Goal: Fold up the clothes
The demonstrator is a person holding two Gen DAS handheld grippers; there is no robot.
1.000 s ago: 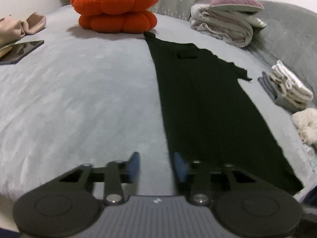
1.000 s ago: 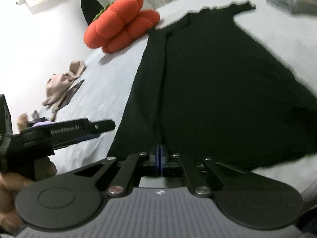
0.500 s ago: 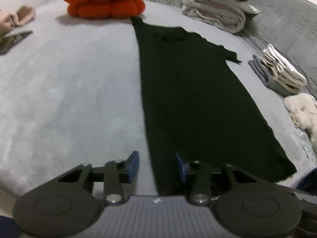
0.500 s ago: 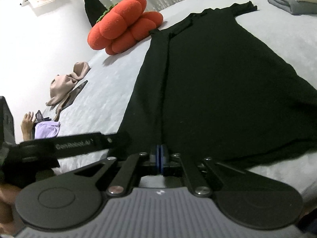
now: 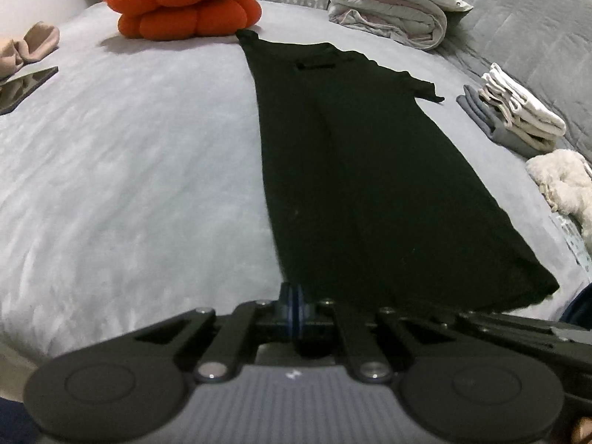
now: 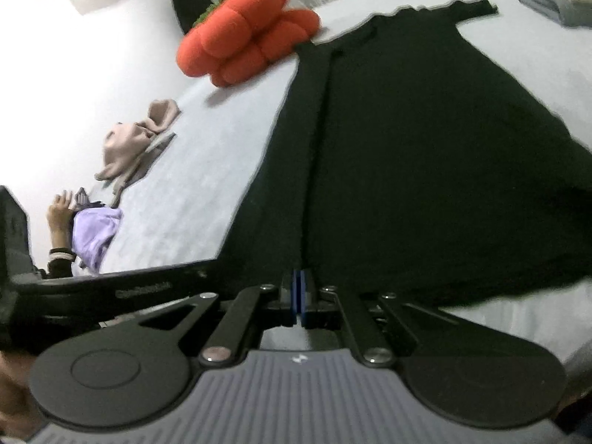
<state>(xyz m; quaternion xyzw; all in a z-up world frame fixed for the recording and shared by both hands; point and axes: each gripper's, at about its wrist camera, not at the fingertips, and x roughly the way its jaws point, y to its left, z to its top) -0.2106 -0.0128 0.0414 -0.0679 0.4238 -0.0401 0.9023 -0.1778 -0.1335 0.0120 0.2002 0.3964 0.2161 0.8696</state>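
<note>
A long black dress [image 5: 362, 170] lies flat on the grey bed [image 5: 129, 170], neckline toward the far end, its left side folded inward as a narrow strip [image 6: 296, 155]. My left gripper [image 5: 296, 292] is shut on the dress's near hem at the left corner. In the right wrist view its black body [image 6: 122, 288] reaches in from the left to that corner. My right gripper [image 6: 298, 279] is shut on the hem a little further right, at the edge of the folded strip. Both pairs of blue pads are pressed together with the black fabric at their tips.
An orange pumpkin cushion [image 5: 181, 0] sits by the neckline. Folded blankets [image 5: 392, 7] lie at the back, a stack of folded clothes [image 5: 518, 114] and a white fluffy item [image 5: 562, 185] to the right. A beige cloth [image 6: 137, 140], a dark tablet [image 5: 26, 85] and a person's hand [image 6: 59, 218] are left.
My left gripper slid right from the bare bed to the dress's hem corner and closed on it. The right gripper stayed shut on the hem.
</note>
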